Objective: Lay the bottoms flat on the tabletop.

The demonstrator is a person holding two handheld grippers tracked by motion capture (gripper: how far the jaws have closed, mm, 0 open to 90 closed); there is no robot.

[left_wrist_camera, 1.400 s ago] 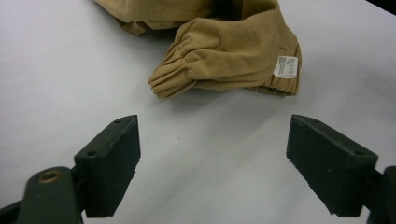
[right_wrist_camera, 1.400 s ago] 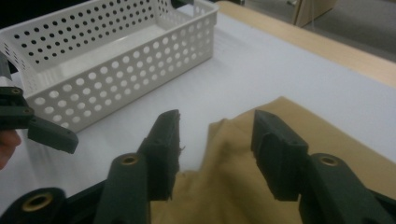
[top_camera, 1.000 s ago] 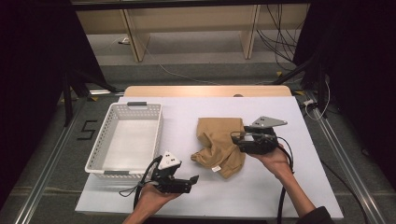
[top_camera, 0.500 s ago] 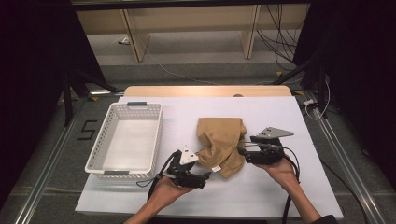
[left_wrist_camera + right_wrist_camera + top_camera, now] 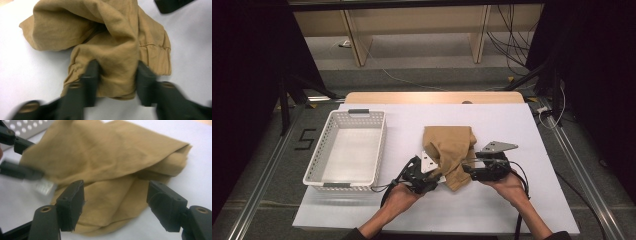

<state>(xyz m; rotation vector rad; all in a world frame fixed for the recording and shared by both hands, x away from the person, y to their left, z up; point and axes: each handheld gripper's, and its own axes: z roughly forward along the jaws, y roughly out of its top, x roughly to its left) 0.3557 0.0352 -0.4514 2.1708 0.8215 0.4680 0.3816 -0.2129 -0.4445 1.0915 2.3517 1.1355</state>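
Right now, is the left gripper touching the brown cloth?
Touching. In the left gripper view, the left gripper has both jaws pressed against a fold of the brown cloth, with the fabric bunched between them.

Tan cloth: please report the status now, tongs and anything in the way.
Left tongs open, jaws astride the tan cloth near edge. Right tongs open at its right side, not gripping. White basket left of cloth, apart. Nothing blocking.
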